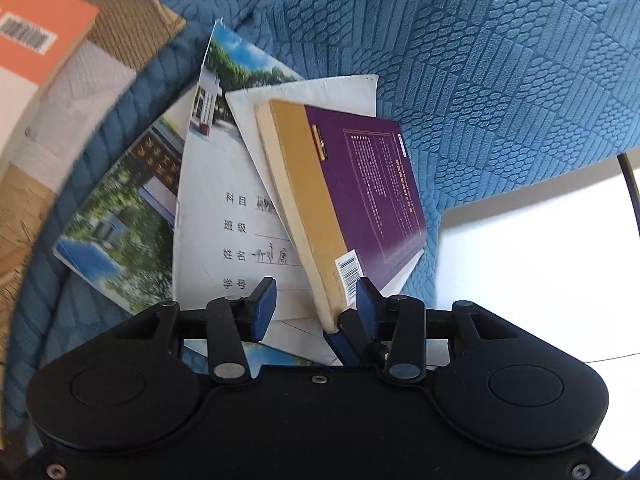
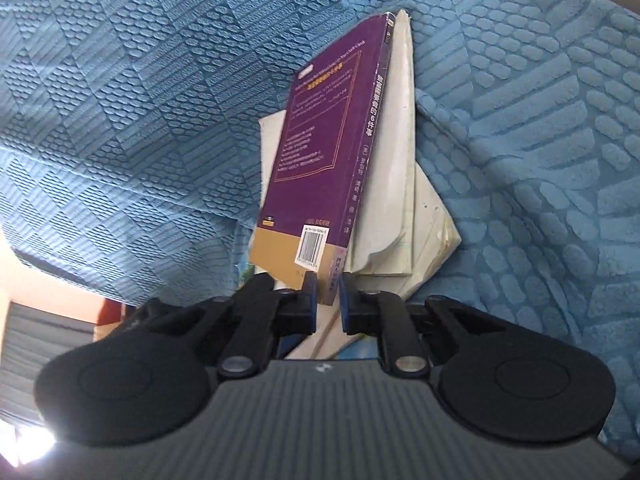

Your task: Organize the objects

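Note:
A purple and gold book [image 1: 360, 196] lies tilted on top of white exercise booklets [image 1: 224, 220] and a photo-cover booklet [image 1: 120, 236] on a blue textured sofa cover [image 1: 500, 80]. My left gripper [image 1: 316, 300] is open, its blue pads either side of the book's near corner. In the right wrist view the purple book [image 2: 320, 160] leans on white paper booklets [image 2: 404, 200]. My right gripper [image 2: 328, 300] is shut on the purple book's spine corner.
An orange-backed book [image 1: 32, 40] lies on a brown and white patterned cushion [image 1: 92, 64] at the far left. A white floor [image 1: 540, 272] shows past the sofa edge at the right. Blue cover [image 2: 120, 100] surrounds the stack.

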`<state>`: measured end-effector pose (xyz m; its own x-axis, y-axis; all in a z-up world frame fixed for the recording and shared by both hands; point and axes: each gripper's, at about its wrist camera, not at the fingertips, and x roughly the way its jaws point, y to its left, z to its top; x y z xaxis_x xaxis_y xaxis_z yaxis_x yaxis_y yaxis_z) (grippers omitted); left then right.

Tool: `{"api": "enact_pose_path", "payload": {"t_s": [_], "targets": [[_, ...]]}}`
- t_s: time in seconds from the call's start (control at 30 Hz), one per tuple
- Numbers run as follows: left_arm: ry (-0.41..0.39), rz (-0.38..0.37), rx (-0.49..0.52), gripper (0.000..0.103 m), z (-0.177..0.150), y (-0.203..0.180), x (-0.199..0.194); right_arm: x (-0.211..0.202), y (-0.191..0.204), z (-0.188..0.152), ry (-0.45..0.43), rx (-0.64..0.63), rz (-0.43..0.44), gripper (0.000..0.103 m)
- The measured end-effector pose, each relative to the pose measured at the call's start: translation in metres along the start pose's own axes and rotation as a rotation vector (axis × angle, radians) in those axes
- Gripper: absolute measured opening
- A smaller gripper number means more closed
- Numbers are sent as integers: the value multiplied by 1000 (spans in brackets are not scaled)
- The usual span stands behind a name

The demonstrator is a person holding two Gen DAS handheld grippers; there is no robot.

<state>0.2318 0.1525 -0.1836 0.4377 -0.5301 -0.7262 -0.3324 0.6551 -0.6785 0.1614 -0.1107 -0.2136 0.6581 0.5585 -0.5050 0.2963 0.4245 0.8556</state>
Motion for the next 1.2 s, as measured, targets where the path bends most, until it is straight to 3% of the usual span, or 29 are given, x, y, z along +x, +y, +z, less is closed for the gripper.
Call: {"api": "enact_pose_path", "payload": {"t_s": [0.33,0.53,0.67,0.8,0.83,0.87,0.9,0.97,1.13,1.2], "targets": [[-11,-106,-150,41,17,2,8,-14,4,3,-18,12,89,14],[18,-126,-161,25,29,0,22,-10,7,7,-10,28,107,14],[32,-133,-191,21,33,2,26,-10,3,9,-6,57,113,14],[27,-95,-166,18,32,1,24,-11,-2,10,-14,80,94,17],[28,-99,-164,17,31,1,23,-12,-4,11,-22,94,106,20],[29,-104,-167,17,30,1,23,-13,-6,10,-29,109,118,36],[32,-105,-169,17,29,1,22,-13,-7,10,-34,123,129,59],[38,-107,-162,16,28,-1,19,-13,-9,10,-41,149,151,73],[37,-141,-122,13,23,-14,6,-8,-9,10,-29,178,161,72],[39,-153,-112,12,21,-15,2,-6,-4,9,-24,147,155,64]]}}
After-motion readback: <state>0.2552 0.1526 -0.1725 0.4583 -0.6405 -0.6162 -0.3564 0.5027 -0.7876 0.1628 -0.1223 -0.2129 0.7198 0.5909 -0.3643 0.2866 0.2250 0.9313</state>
